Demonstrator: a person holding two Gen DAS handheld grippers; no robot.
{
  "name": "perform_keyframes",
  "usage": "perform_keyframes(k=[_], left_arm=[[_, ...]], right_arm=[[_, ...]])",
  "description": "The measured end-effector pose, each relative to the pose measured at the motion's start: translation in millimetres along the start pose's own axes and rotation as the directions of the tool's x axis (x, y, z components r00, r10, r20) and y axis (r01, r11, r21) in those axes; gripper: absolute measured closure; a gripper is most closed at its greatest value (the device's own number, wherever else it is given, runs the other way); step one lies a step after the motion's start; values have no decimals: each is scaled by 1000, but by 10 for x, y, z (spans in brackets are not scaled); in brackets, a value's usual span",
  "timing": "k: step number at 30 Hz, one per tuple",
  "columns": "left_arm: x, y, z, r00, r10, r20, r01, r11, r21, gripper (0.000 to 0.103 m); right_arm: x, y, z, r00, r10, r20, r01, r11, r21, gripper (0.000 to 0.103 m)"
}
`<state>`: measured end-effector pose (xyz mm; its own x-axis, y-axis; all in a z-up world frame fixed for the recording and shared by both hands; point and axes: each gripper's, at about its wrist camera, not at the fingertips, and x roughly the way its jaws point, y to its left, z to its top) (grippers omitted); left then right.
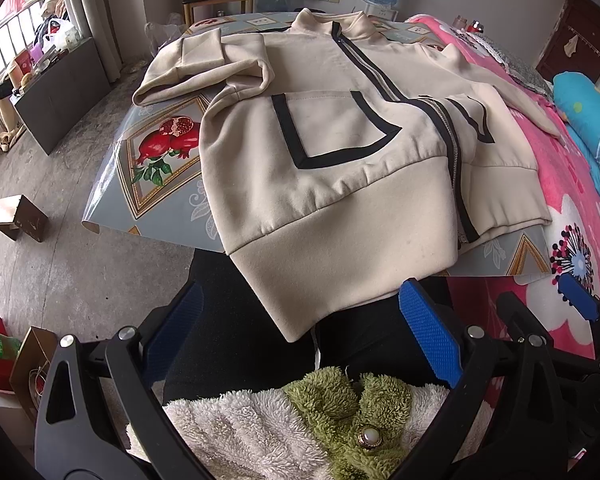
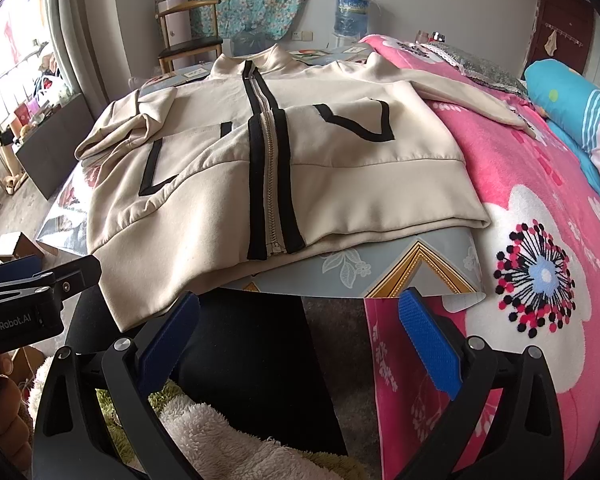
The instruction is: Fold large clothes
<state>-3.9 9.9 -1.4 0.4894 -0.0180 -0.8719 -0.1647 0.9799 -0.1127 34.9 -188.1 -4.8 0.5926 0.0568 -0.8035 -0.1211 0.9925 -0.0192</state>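
Observation:
A cream zip-up jacket (image 1: 340,128) with black trim lies face up on a table with a patterned cloth (image 1: 156,168); it also shows in the right wrist view (image 2: 340,152). Its left sleeve (image 1: 204,72) is folded in over the body. Its right sleeve (image 2: 468,96) stretches onto the pink bed. The hem hangs over the near table edge. My left gripper (image 1: 300,340) is open and empty just below the hanging hem. My right gripper (image 2: 296,336) is open and empty before the table's near edge, right of the hem corner.
A bed with a pink flowered blanket (image 2: 540,240) adjoins the table on the right, with a blue pillow (image 2: 568,92). A chair (image 2: 188,40) and a water bottle (image 2: 352,8) stand behind the table. A small box (image 1: 18,216) lies on the concrete floor at left.

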Motion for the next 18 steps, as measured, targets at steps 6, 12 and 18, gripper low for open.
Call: perform_keyframes(k=[6, 12, 18], left_arm=[[0, 3, 1, 1000, -1, 0, 1, 1000, 1, 8], [-1, -1, 0, 1000, 0, 1, 0, 1000, 2, 8], [-2, -6, 1, 1000, 0, 1, 0, 1000, 2, 8]], right_arm=[[2, 0, -3, 1000, 0, 0, 0, 1000, 1, 6], [4, 4, -10, 1000, 1, 1, -1, 1000, 0, 6], [5, 6, -13, 1000, 1, 1, -1, 1000, 1, 6]])
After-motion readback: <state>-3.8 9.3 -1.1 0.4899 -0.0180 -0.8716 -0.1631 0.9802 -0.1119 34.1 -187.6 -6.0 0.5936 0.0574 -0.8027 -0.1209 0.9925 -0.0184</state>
